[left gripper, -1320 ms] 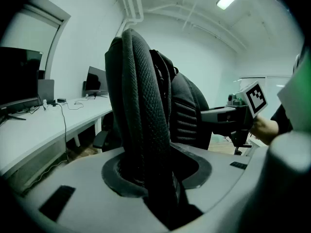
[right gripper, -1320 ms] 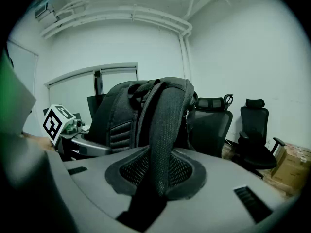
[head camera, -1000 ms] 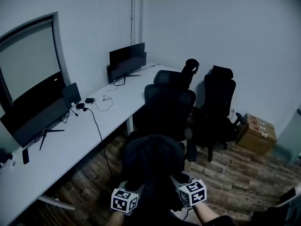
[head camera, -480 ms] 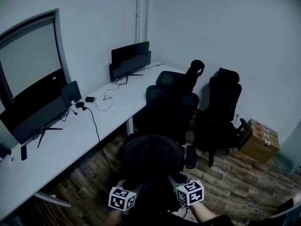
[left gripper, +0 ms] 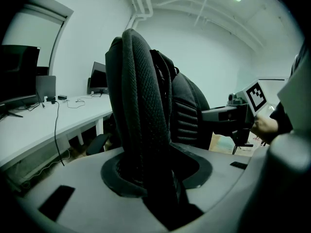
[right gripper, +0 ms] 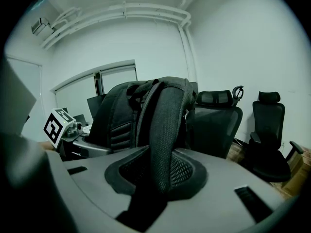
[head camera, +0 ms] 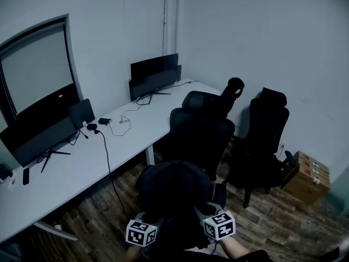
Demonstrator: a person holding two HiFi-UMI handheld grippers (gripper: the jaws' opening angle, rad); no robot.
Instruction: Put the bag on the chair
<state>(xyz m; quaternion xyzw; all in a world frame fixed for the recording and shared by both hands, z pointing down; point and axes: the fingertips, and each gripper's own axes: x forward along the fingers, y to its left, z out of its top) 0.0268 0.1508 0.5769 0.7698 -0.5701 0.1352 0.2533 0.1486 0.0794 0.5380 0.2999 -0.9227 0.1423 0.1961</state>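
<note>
Black padded fabric backpack (head camera: 173, 192) is held up in front of black mesh-backed swivel chair (head camera: 200, 138), beside long white bench (head camera: 82, 162). Left tool (left gripper: 154, 176) is clamped on one shoulder strap (left gripper: 146, 96); right tool (right gripper: 158, 178) on second shoulder strap (right gripper: 165, 130).

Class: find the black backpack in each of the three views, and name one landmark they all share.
Head view: backpack at bottom centre.
Left gripper view: backpack fills the centre, strap between the jaws.
Right gripper view: backpack at centre, strap between the jaws.
Shared landmark: white pipe in the room corner.
</note>
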